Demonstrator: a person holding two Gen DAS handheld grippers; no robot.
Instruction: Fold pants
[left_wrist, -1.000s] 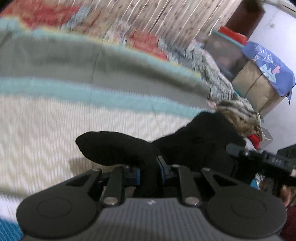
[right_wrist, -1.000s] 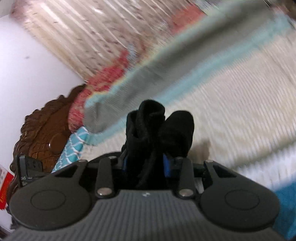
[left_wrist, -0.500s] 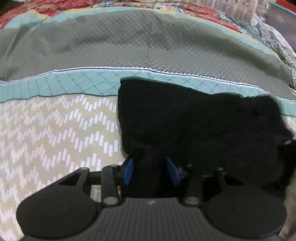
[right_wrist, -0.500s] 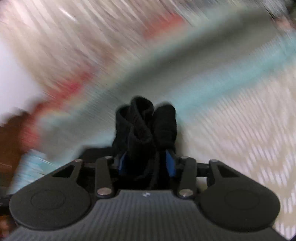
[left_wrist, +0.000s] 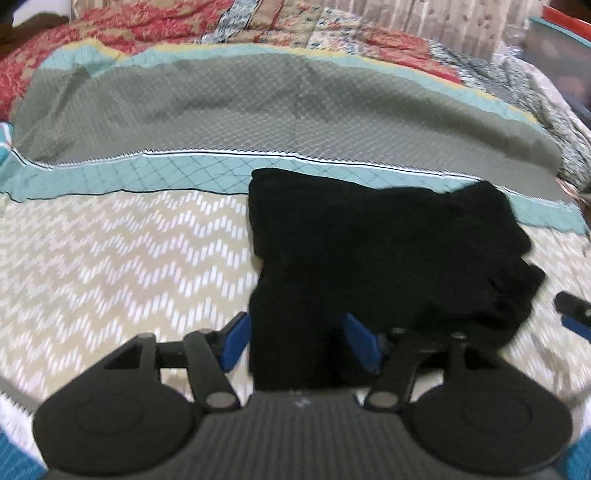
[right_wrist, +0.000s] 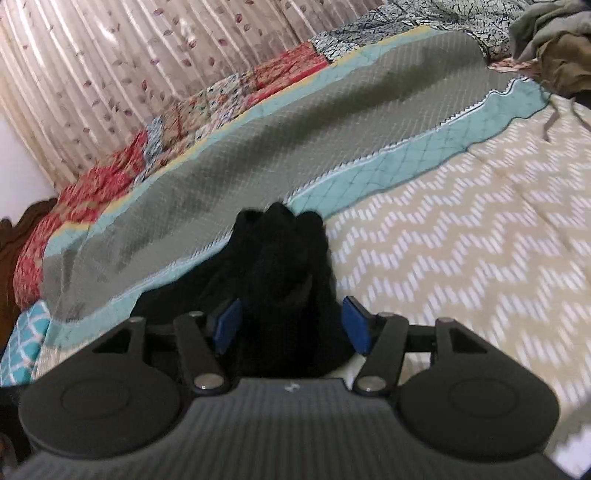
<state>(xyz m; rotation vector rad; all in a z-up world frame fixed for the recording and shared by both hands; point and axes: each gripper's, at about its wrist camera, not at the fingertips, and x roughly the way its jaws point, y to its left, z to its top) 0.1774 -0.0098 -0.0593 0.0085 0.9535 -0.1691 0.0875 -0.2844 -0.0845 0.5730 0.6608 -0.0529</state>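
Spread over the bed (left_wrist: 122, 243), a chevron quilt carries the black pants (left_wrist: 369, 236), folded flat near the teal border. Both the left gripper (left_wrist: 295, 339) and right gripper (right_wrist: 291, 325) straddle cloth, fingers opening, pads clear, apparently releasing the fold.

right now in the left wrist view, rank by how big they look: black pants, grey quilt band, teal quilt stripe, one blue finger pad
1. grey quilt band
2. black pants
3. teal quilt stripe, though it runs partly behind the pants
4. blue finger pad, smallest despite being nearest the camera
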